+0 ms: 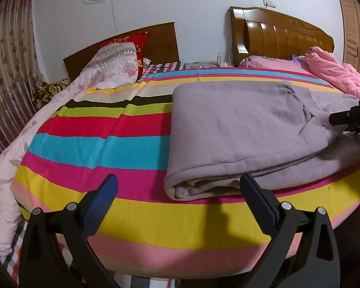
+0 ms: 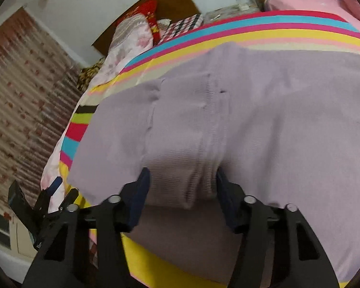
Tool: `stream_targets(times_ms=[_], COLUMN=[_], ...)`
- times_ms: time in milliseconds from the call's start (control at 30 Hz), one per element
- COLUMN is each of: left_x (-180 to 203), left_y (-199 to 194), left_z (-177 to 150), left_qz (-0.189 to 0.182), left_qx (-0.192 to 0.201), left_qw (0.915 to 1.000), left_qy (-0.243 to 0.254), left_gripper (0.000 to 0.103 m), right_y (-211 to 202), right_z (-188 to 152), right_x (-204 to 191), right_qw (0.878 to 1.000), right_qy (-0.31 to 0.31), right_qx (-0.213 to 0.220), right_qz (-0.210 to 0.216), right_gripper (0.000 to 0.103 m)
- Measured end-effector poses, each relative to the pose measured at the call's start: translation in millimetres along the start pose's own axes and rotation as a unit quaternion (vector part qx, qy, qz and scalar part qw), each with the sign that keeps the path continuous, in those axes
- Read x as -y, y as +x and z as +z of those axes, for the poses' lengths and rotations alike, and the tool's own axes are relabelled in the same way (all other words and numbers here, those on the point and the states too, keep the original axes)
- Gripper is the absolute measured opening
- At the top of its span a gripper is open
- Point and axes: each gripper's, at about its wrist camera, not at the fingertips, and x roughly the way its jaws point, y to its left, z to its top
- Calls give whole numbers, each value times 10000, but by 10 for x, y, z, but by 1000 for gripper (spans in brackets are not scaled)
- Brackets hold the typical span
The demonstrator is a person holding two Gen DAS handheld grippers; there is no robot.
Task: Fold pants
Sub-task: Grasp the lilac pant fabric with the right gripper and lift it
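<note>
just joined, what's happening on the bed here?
A person is folding lilac pants on a striped bedspread, using two hand-held grippers. The pants already lie folded over in layers near the bed's edge. The right hand-held gripper straddles a ribbed cuff, which sits between its fingers. The left hand-held gripper is open and empty, at the fold's near corner.

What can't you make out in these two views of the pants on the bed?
- Right wrist view: whether the right gripper grips the ribbed cuff; the picture is blurred.
- Left wrist view: the right end of the lilac pants, cut off by the frame edge and partly covered by the right gripper.
- Both views: the layers underneath, hidden by the top fold.
</note>
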Motion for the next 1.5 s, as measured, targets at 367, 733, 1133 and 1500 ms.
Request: stream_targets(times_ms=[367, 733, 1133, 1500], left_x=[59, 152, -219, 428], left_y=[-9, -30, 152, 139], left_z=[-36, 201, 328, 173], left_qz=[79, -134, -287, -412], left_qx=[-116, 64, -90, -185], left_qw=[9999, 9998, 9981, 9975], left_qy=[67, -106, -531, 544], left_gripper=[101, 101, 101, 101], right_y=[-232, -518, -709, -535], right_z=[174, 711, 882, 705], right_x=[-125, -815, -991, -511], right_qw=[9956, 9891, 9841, 9904], right_qy=[403, -427, -659, 18], right_qx=[478, 1026, 1332, 1161], right_qz=[702, 961, 974, 755], right_gripper=[14, 14, 14, 14])
